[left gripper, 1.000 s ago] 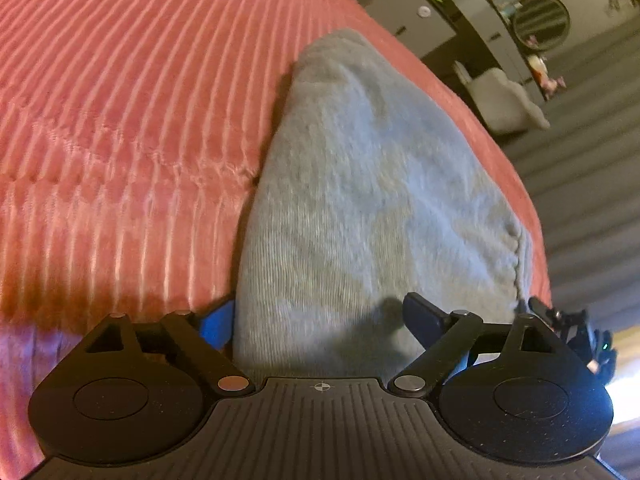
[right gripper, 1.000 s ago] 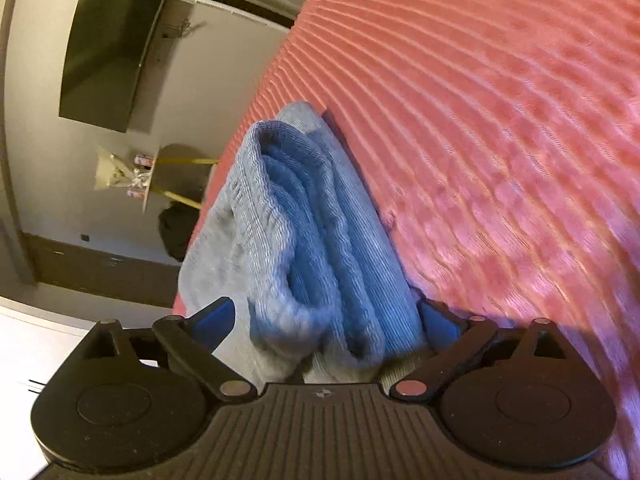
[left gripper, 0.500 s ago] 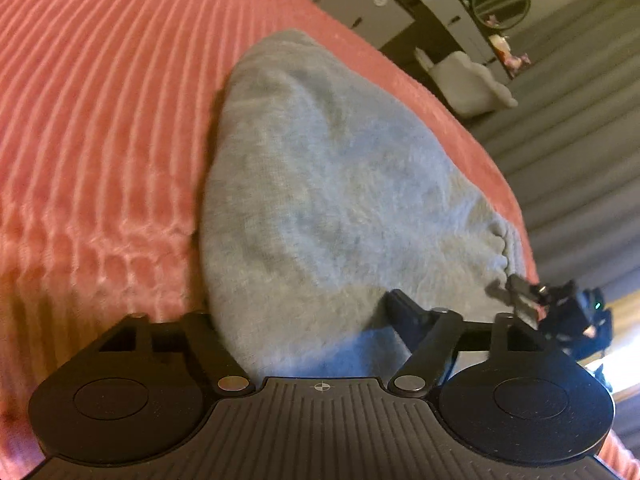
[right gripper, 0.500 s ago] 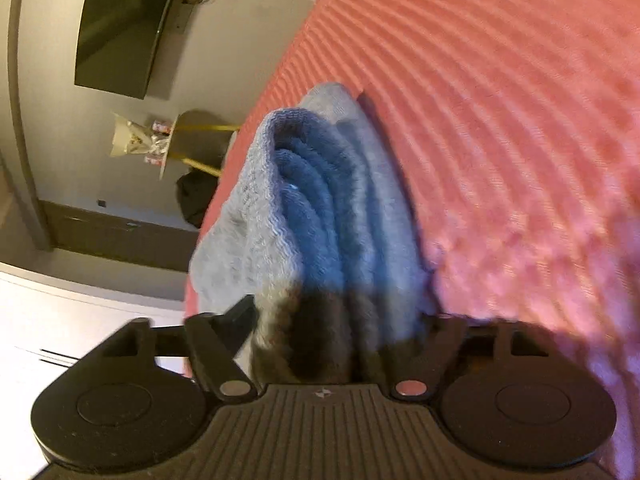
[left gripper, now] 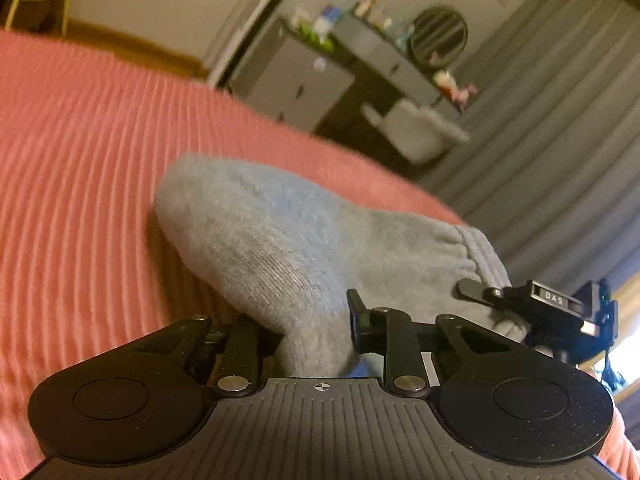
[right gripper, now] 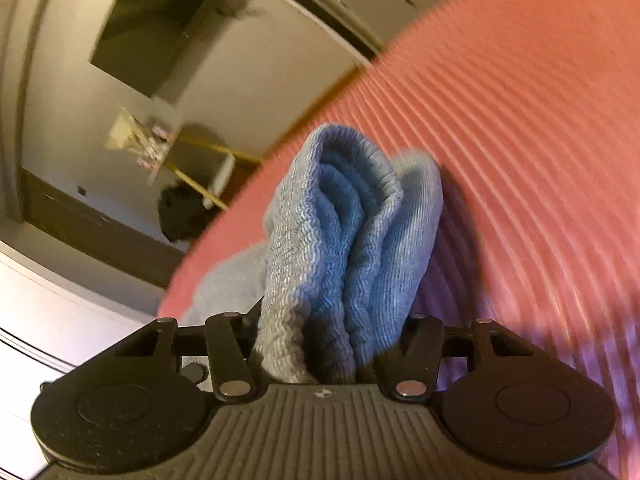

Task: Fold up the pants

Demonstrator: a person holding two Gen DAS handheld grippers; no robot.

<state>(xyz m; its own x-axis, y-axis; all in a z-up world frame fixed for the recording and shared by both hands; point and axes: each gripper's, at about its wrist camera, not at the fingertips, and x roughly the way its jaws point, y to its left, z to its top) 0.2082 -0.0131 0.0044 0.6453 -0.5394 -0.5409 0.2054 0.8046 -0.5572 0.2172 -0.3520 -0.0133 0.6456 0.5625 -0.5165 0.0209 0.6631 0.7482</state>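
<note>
left gripper (left gripper: 314, 326): matte black, ribbed grey centre plate with crosshair mark, two round black discs, silver pivot screws being shown on linkage arms | right gripper (right gripper: 328, 344): same black build, ribbed plate, silver screws; white "DAS" lettering being seen on it in left view

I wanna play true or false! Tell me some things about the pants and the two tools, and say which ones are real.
1. The left tool pinches the grey pants. True.
2. The bed cover is green. False: it is pinkish red with ribs.
3. The right tool is empty. False: it grips bunched layers of the pants.
4. Grey curtains hang behind the bed. True.
</note>
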